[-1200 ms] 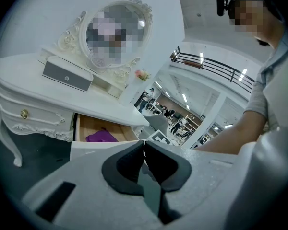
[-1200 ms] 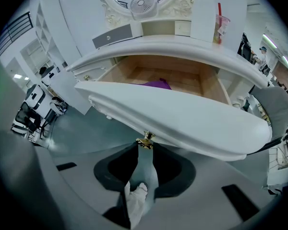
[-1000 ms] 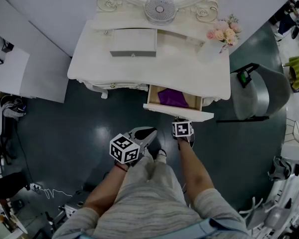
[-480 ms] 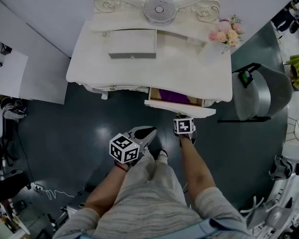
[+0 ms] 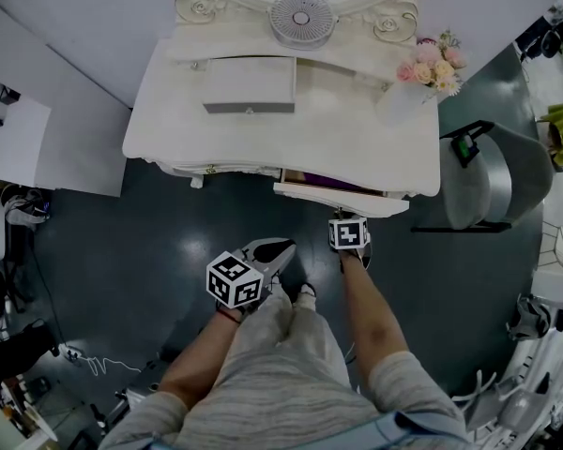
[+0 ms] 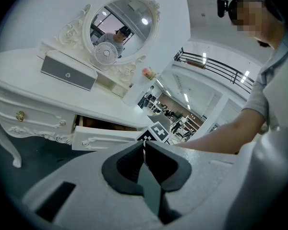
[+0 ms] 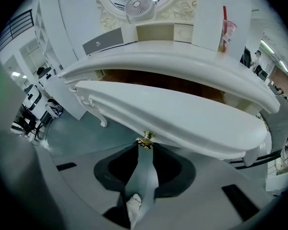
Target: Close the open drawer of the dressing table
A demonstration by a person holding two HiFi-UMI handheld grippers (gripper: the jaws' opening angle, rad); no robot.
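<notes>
Overhead, the drawer [image 5: 336,199] juts only slightly from the worktop [image 5: 263,129]; the left claw [image 6: 144,146] shows in its own view pinched together, empty; the right claw [image 7: 145,148] shows clamping the brass knob [image 7: 145,141], so closing looks nearly done and wants one straight push inward.

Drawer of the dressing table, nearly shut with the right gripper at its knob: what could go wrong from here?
1. The right gripper holds the gold knob only at its jaws' tips; it may slip off during the push.
2. The purple cloth in the drawer might catch under the tabletop edge.
3. A hard final shove could shake the flower vase near the table's right edge.
</notes>
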